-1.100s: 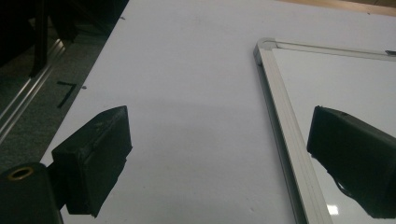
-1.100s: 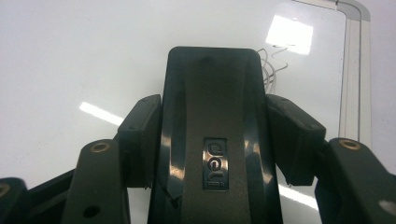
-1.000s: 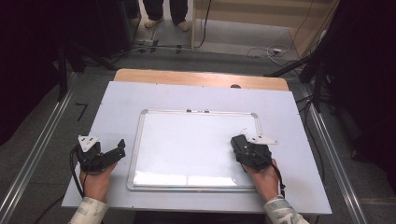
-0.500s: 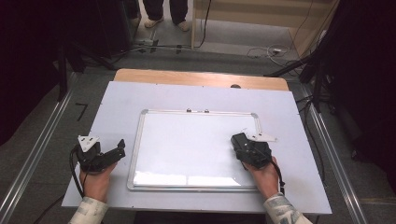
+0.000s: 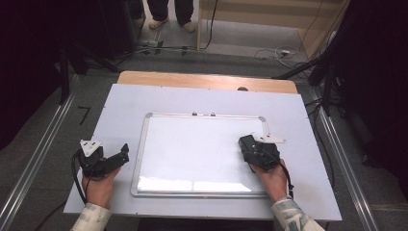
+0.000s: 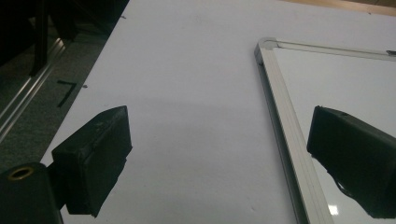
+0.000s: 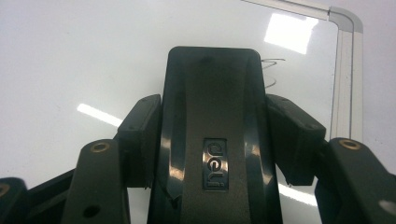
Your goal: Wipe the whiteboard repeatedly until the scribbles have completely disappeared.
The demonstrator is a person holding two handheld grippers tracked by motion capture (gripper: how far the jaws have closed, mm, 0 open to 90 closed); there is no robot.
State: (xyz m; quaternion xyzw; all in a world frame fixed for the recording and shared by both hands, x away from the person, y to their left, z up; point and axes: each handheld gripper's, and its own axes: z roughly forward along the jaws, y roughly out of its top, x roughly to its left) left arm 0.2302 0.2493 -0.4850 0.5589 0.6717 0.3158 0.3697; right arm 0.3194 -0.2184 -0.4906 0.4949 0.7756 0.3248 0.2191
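Nearest to the person, two hands came in from the bottom of the high view, each with a patterned sleeve (image 5: 91,219) at the wrist. The left gripper (image 5: 124,154) lay low over the white table (image 5: 120,101), just beside the left edge of the whiteboard (image 5: 192,144). Its two black jaws stood wide apart with nothing between them. In the left gripper view, one jaw was over the bare table and the other was over the board, and the board's silver frame (image 6: 285,126) ran between them.

The right gripper (image 5: 246,147) was over the right part of the whiteboard. Its jaws were clamped tight on a black whiteboard eraser (image 7: 212,126). In the right gripper view, the eraser stood up between the two pads (image 7: 140,140), and each pad pressed on one side of it. A small shiny label with letters sat on the eraser's back. The eraser was on the white board, near the board's right frame. Just past the top of the eraser there was a thin pen scribble (image 7: 272,70) on the board. A bright patch of light (image 7: 289,28) shone on the board near its rounded corner.

Farther off, the board had two small clips (image 5: 203,114) on its top edge. Behind the white table top, a strip of wood (image 5: 202,81) showed. Beyond that was the grey floor with cables (image 5: 279,52), and a person's feet (image 5: 161,21) stood at the very back.
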